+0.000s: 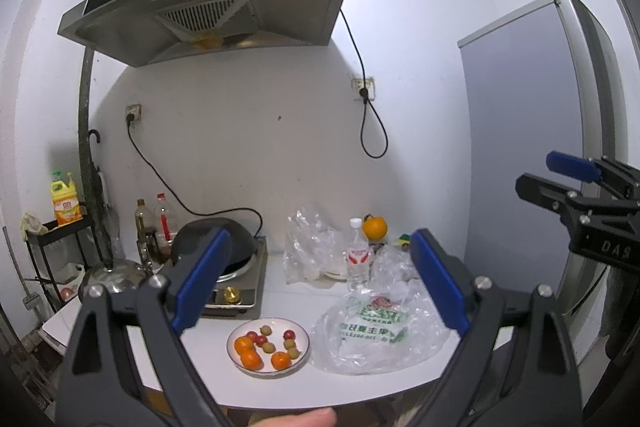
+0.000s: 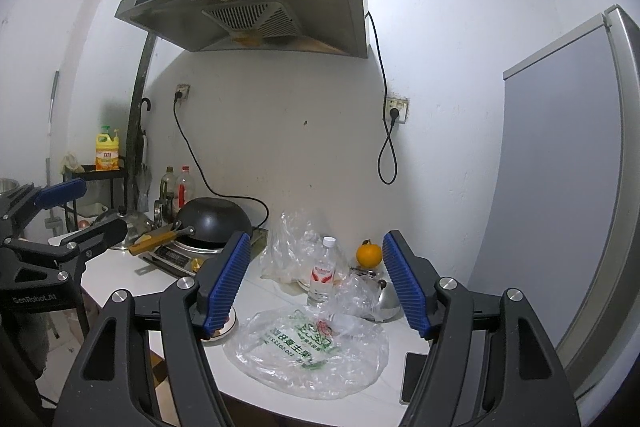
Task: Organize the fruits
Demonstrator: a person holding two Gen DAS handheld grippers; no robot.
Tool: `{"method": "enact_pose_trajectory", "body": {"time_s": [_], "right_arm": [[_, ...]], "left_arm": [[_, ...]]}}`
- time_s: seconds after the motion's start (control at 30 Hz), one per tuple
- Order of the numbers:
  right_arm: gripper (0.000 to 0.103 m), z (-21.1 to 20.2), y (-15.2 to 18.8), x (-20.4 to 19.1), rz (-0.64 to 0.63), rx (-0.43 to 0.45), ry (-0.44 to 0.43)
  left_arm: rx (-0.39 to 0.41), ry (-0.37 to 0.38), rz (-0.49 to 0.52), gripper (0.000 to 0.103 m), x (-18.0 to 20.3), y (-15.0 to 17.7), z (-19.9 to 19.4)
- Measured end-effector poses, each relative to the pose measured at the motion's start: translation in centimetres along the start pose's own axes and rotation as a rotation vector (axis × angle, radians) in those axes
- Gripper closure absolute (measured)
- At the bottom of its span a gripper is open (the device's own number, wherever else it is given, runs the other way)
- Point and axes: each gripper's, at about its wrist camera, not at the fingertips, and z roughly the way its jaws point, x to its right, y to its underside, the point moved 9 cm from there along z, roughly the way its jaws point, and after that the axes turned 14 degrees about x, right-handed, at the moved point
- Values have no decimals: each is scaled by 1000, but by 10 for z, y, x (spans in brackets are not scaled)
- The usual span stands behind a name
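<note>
A white plate is sitting near the front edge of the white countertop, and the fruit is lying on it in a loose heap: four small orange mandarins bunched along the near side, about four little red cherry tomatoes and about four pale yellow-green round fruits scattered between them (the smallest ones are blurring together, so those two counts are rough). Everything on the plate is looking glossy and whole.

One larger orange with a stem is sitting apart at the back by the wall, just behind a clear water bottle with a red label. Just right of the plate a crumpled clear plastic bag with green print is lying flat on the counter, and a second clear bag is standing rumpled behind it.

The left gripper is hanging above the counter's front edge with its two blue pads spread wide, gripping nothing; the plate is showing between them, well below. The right gripper is hovering over the printed bag, its ribbed blue pads likewise wide apart and empty.

To the left a black wok is resting upside down on a single-burner stove, with two sauce bottles behind it. A steel range hood is hanging overhead, and a grey refrigerator is standing at the right.
</note>
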Motion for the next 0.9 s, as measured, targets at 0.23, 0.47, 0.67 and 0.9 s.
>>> {"method": "enact_pose_trajectory", "body": {"time_s": [0.23, 0.47, 0.67, 0.9], "right_arm": [[31, 1, 2, 0, -3, -8, 2], [31, 2, 4, 1, -1, -14, 3], [31, 2, 7, 2, 0, -22, 4], [31, 3, 7, 3, -1, -22, 4]], "left_arm": [[-6, 13, 7, 11, 3, 1, 1], [-11, 15, 11, 11, 4, 4, 1], [-20, 21, 8, 11, 4, 7, 4], [-23, 25, 1, 11, 3, 9, 4]]}}
